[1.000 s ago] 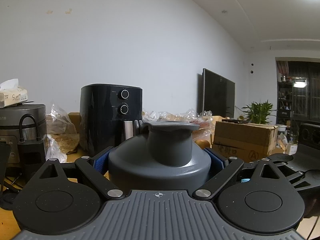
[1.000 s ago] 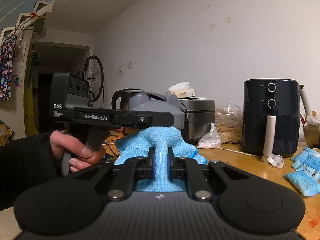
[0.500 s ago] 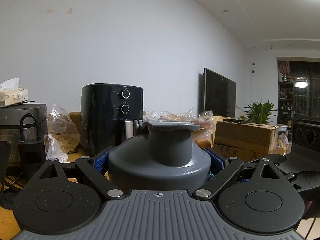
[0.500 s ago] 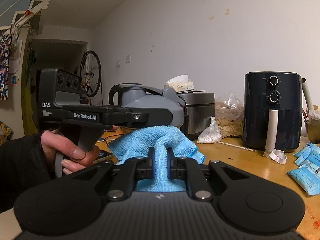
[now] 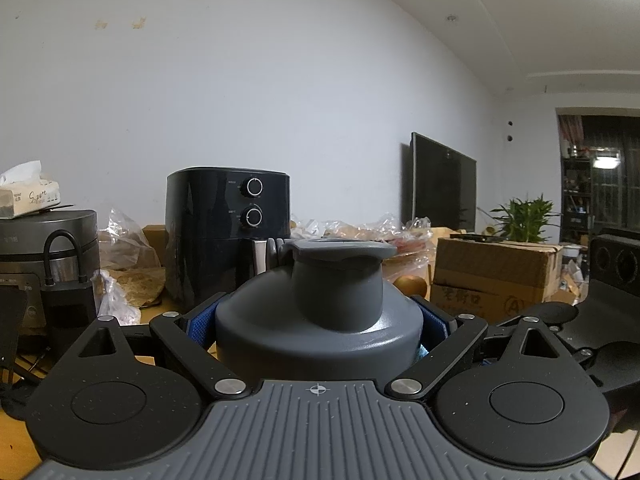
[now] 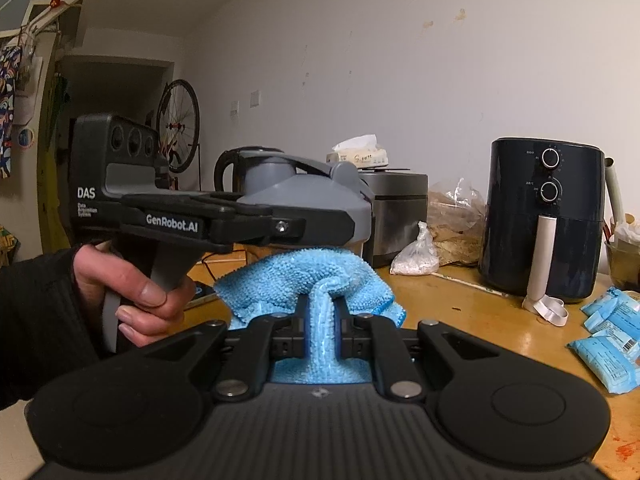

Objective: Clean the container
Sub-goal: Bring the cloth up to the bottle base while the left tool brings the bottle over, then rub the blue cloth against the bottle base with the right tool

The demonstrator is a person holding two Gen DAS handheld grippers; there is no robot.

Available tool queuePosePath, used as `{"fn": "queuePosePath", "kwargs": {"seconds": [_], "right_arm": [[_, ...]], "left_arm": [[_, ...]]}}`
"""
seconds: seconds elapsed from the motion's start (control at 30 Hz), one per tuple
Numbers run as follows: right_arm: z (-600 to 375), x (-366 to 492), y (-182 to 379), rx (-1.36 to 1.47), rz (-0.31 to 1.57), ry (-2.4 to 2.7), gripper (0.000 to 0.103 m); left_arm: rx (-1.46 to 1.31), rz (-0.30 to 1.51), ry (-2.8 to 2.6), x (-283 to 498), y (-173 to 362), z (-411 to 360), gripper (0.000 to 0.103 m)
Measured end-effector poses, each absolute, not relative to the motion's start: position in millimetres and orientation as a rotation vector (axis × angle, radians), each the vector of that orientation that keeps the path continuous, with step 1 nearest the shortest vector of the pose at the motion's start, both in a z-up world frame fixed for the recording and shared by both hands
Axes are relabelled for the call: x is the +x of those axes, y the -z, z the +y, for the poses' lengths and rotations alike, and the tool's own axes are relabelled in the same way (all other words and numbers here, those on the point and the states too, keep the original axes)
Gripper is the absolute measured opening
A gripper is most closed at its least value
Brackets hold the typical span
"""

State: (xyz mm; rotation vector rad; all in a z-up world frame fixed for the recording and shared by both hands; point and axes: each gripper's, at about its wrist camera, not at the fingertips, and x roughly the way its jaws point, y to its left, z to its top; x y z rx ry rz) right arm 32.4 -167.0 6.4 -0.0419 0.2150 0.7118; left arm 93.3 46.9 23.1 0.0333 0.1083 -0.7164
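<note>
A grey container (image 5: 336, 280) with a raised lid neck fills the middle of the left wrist view. My left gripper (image 5: 318, 332) is shut on it, its blue pads pressing both sides. In the right wrist view the same container (image 6: 320, 196) is held level by the left gripper (image 6: 280, 224), with a person's hand (image 6: 136, 284) on the handle. My right gripper (image 6: 320, 312) is shut on a bunched light-blue cloth (image 6: 304, 276). The cloth's top reaches the container's underside; I cannot tell whether they touch.
A black air fryer (image 6: 544, 216) stands on the wooden table (image 6: 460, 312) to the right, blue packets (image 6: 608, 340) near it. Behind the container sit a rice cooker (image 6: 396, 208) with a tissue box and plastic bags. A cardboard box (image 5: 492, 276) lies right of the left gripper.
The right gripper has tipped slightly and the cloth now sits closer under the container. The left gripper and the container have stayed still.
</note>
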Motion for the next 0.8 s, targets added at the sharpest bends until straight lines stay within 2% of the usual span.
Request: {"fn": "queuePosePath", "kwargs": {"seconds": [0.8], "right_arm": [[-152.4,41.6,17.3,-0.150,0.359,-0.698,0.003]], "left_arm": [[0.033,0.112,0.712,93.9,-23.8,45.6,0.095]]}}
